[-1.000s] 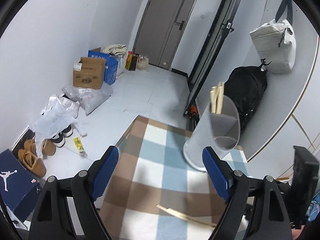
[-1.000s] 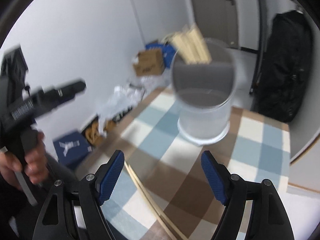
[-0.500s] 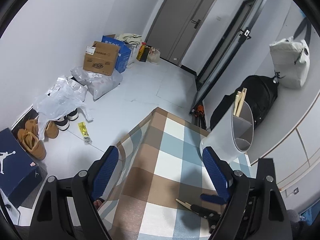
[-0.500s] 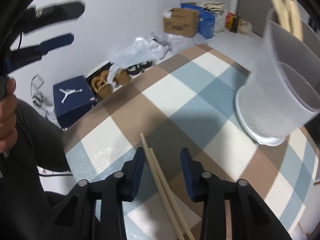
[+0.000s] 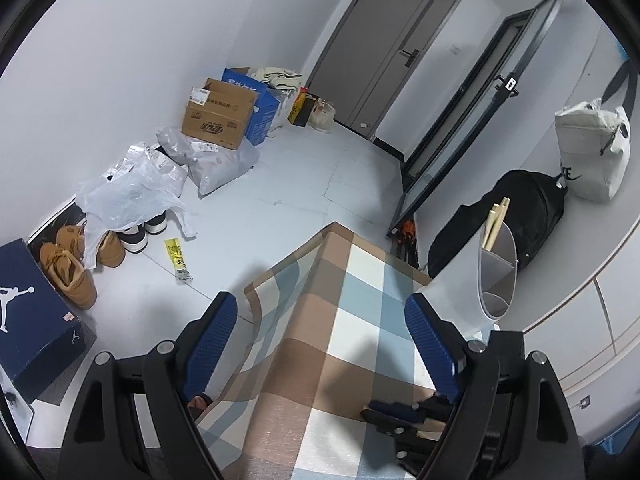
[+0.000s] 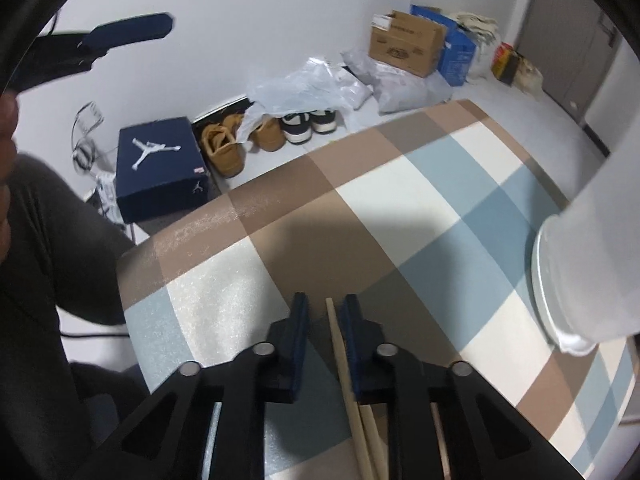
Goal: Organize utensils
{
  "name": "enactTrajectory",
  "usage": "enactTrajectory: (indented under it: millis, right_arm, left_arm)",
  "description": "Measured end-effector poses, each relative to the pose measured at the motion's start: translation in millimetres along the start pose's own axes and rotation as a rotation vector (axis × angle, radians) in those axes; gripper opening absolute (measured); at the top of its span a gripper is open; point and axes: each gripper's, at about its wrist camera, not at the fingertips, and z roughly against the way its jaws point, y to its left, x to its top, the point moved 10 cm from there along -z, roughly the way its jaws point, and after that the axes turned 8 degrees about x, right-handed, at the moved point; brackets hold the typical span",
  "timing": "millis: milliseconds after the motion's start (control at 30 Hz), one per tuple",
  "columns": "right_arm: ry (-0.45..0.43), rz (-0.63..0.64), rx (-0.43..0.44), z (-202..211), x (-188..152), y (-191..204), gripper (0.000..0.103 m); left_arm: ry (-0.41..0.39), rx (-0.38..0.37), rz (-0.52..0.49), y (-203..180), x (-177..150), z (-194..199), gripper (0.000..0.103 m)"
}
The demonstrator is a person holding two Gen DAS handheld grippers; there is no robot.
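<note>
A pair of wooden chopsticks (image 6: 347, 372) lies on the checked tablecloth (image 6: 420, 216). My right gripper (image 6: 324, 312) is down over them, its jaws nearly closed around them with a small gap still showing. It also shows in the left wrist view (image 5: 404, 412). A translucent utensil holder (image 5: 496, 276) with dividers stands at the table's right, with other chopsticks (image 5: 495, 220) upright in it; its base shows in the right wrist view (image 6: 568, 280). My left gripper (image 5: 320, 340) is open and empty, held above the table's left part.
The table's left edge drops to the floor, where a blue shoe box (image 5: 28, 304), shoes (image 5: 72, 268), plastic bags (image 5: 132, 188) and cardboard boxes (image 5: 216, 114) lie. A black backpack (image 5: 516, 216) leans on the wall behind the holder.
My right gripper has dropped to the chopsticks and its jaws have narrowed around them. My left gripper has lifted and pulled back to the left.
</note>
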Motion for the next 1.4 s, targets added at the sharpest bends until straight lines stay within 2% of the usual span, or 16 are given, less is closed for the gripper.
enactTrajectory:
  millis: [167,267,467,567,700,800,1000,1033,1233,1333,1400]
  right_arm:
    - [-0.027,-0.027,0.01,3,-4,-9,0.003]
    - [-0.099,-0.095,0.002,18,-3,-23,0.003]
    - [-0.268,-0.214,-0.028,73,-4,-50,0.003]
    - [-0.327,-0.236,-0.049,99,-8,-54,0.003]
    - [-0.398,-0.251,-0.091,131,-13,-59,0.003]
    - [-0.466,-0.27,-0.123,158,-17,-65,0.003]
    - [-0.581,-0.324,-0.164,200,-26,-83,0.003]
    - [-0.595,-0.333,-0.17,205,-29,-86,0.003]
    - [-0.673,-0.379,-0.164,231,-38,-98,0.003]
    - [-0.73,-0.392,-0.162,251,-43,-99,0.003]
    - [-0.755,-0.4,-0.161,259,-45,-101,0.003]
  left_arm:
    - [0.014,0.014,0.012,4,-1,-4,0.082]
    - [0.026,0.011,-0.005,-1,-5,-7,0.082]
    - [0.086,-0.034,-0.057,-20,-20,-11,0.082]
    - [0.141,-0.06,-0.079,-32,-34,-14,0.082]
    - [0.27,-0.107,-0.102,-52,-68,-21,0.082]
    - [0.357,-0.081,-0.132,-65,-93,-27,0.082]
    - [0.519,-0.009,-0.081,-80,-128,-41,0.082]
    - [0.533,-0.006,-0.067,-83,-132,-42,0.08]
    - [0.61,0.128,-0.044,-91,-155,-51,0.072]
    - [0.607,0.21,-0.061,-92,-155,-52,0.071]
    - [0.597,0.266,-0.07,-91,-153,-54,0.066]
